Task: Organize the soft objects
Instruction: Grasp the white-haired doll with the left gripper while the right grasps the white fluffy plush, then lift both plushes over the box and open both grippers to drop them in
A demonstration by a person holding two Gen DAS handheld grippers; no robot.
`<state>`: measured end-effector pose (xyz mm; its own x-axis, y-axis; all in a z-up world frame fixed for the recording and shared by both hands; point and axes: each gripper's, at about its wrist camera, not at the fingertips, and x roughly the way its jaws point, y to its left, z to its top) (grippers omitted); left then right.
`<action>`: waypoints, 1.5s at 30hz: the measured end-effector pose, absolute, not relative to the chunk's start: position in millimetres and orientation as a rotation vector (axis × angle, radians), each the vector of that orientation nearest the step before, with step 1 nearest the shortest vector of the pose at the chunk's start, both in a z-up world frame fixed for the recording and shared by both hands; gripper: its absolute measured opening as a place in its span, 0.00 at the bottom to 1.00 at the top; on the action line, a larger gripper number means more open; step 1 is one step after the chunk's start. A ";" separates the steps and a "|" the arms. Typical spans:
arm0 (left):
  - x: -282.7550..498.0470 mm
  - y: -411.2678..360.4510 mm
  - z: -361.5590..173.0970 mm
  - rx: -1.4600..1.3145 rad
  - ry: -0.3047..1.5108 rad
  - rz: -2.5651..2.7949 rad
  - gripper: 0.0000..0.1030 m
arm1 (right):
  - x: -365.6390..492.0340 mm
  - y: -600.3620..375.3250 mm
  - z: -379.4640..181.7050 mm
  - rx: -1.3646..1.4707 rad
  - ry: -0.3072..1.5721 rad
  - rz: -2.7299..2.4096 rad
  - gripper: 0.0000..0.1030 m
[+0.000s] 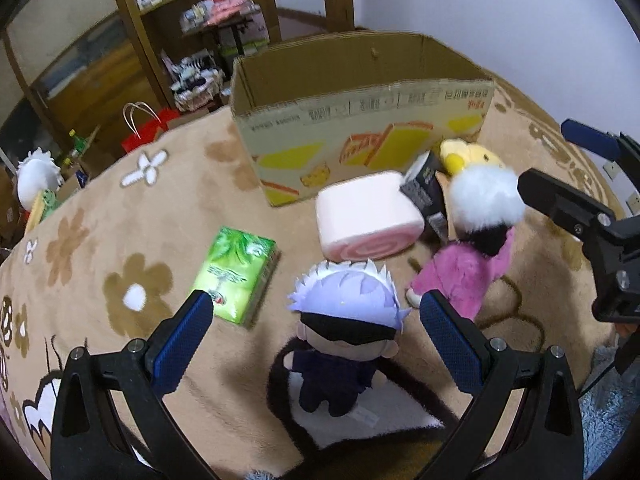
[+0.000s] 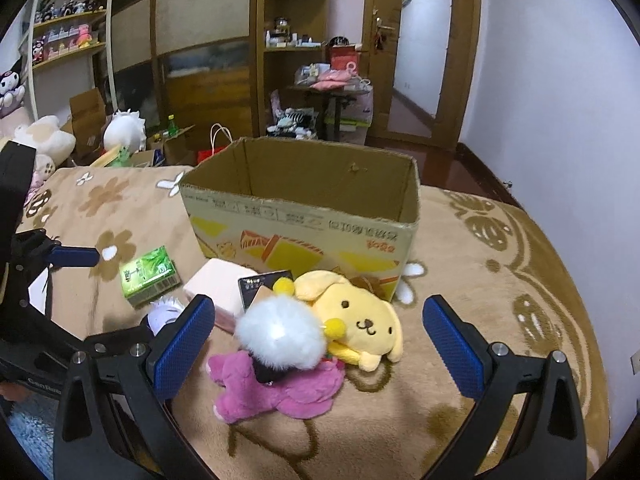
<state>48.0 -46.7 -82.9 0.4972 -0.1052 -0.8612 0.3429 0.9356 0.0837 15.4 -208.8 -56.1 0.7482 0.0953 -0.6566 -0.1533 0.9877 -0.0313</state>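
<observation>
Hovering over the brown flowered blanket [image 1: 120,216], I held both tools with their fingers spread wide and nothing between the pads.

Left gripper [image 1: 316,320]: blue pads apart, the blindfolded doll [image 1: 344,328] with pale spiky hair lay in the gap between them, on its back, not touched by either pad. Just beyond my left finger sat the green tissue pack [image 1: 236,276], flat on the blanket. Past the doll's head lay the pink roll cushion [image 1: 368,216], its swirl end facing me. Farther ahead stood the open cardboard box [image 1: 360,116], upright, its inside bare as far as I could see.

Right gripper [image 2: 320,340]: pads likewise apart. Between them, a little ahead, lay the pink plush [image 2: 280,380] with a white fluffy head, face down. Touching it on the far side rested the yellow dog plush [image 2: 356,316], face up, leaning toward the box front. A small dark carton [image 2: 260,286] was wedged between the dog, the fluffy head and the cushion. Ahead of my left finger there, the tissue pack showed again, and my other gripper sat at the far left edge.

All soft things lay outside the box, close to its near wall.
</observation>
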 end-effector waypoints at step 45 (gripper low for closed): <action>65.1 -39.1 -135.0 0.158 1.231 -0.290 0.59 | 39.7 -190.3 -94.7 -0.054 0.898 0.253 0.24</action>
